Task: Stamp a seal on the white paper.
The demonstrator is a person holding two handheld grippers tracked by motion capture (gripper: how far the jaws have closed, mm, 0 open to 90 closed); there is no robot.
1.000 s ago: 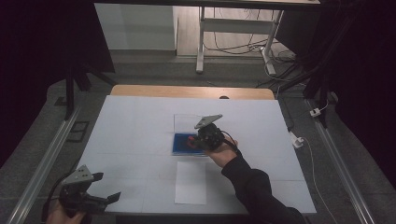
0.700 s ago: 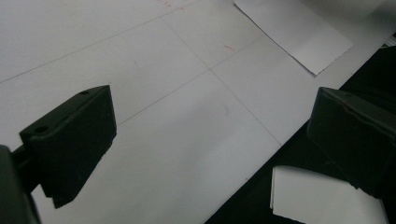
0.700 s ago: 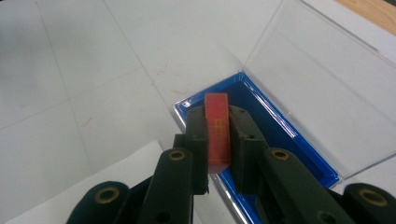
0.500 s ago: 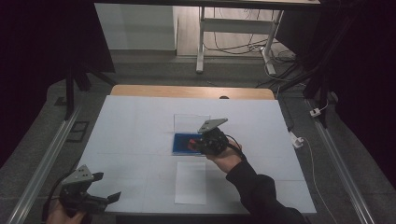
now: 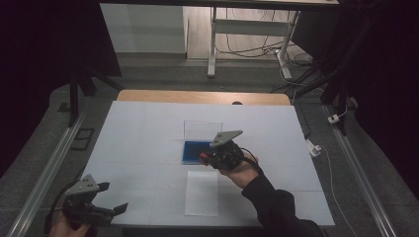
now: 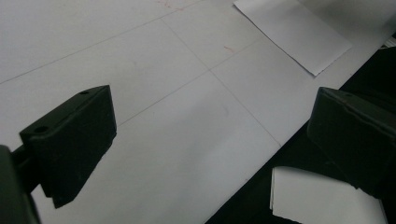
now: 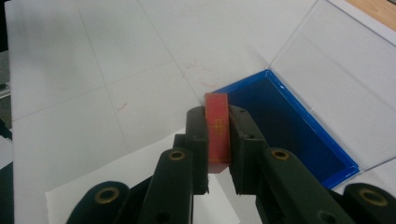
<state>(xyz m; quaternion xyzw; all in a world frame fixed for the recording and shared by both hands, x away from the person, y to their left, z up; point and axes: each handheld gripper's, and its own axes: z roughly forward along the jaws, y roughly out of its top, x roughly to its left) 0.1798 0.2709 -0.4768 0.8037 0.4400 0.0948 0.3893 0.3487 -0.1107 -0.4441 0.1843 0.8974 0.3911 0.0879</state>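
My right gripper (image 5: 205,157) (image 7: 217,116) is shut on a thin red block (image 7: 218,140) that stands on edge between its pads. It hovers at the near right edge of a shallow blue box (image 5: 191,150) (image 7: 285,126), whose clear lid (image 5: 202,130) (image 7: 336,74) stands open behind it. The red block (image 5: 202,156) shows as a small red spot at the jaw tips. At the table's near left corner my left gripper (image 5: 111,205) (image 6: 212,109) is open, with nothing between its jaws.
A white sheet of paper (image 5: 201,192) (image 7: 135,182) (image 6: 294,30) lies just nearer than the blue box. The white table (image 5: 148,128) ends in a dark drop at the near edge (image 6: 261,172), where another white sheet (image 6: 317,203) lies lower down.
My right gripper has drawn back a little toward the person and risen slightly, with the red block still in it. The left gripper has stayed put.
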